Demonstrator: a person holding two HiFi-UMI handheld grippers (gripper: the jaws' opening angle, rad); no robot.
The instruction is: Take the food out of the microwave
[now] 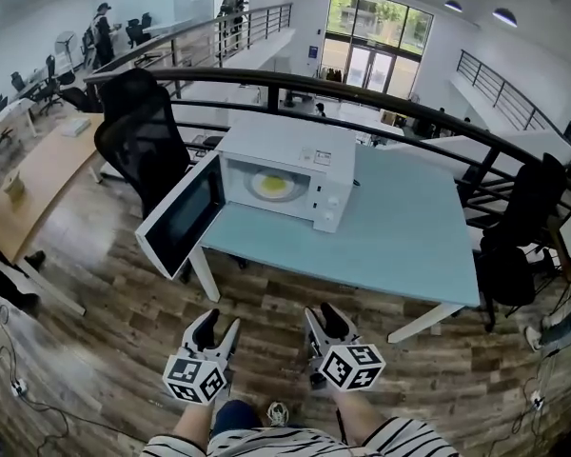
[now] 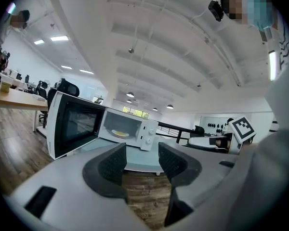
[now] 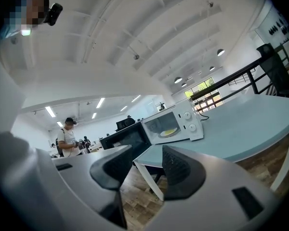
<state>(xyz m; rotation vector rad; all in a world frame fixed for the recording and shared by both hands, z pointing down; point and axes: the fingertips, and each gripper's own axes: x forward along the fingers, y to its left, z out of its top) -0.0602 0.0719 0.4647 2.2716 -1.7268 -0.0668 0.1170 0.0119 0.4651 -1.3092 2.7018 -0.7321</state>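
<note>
Now | left gripper [image 1: 222,320], right gripper [image 1: 321,309]: fingers [image 2: 113,163] apart, empty | label [image 1: 322,157] atop microwave [image 1: 335,198]: head view only

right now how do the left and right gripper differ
Place: the left gripper is on the side of the open door; the right gripper is below the knobs.
Lean: in the head view the left gripper angles rightward and the right gripper leftward, so both aim at the microwave.
Shared: both are open, empty and over the floor, short of the table.
</note>
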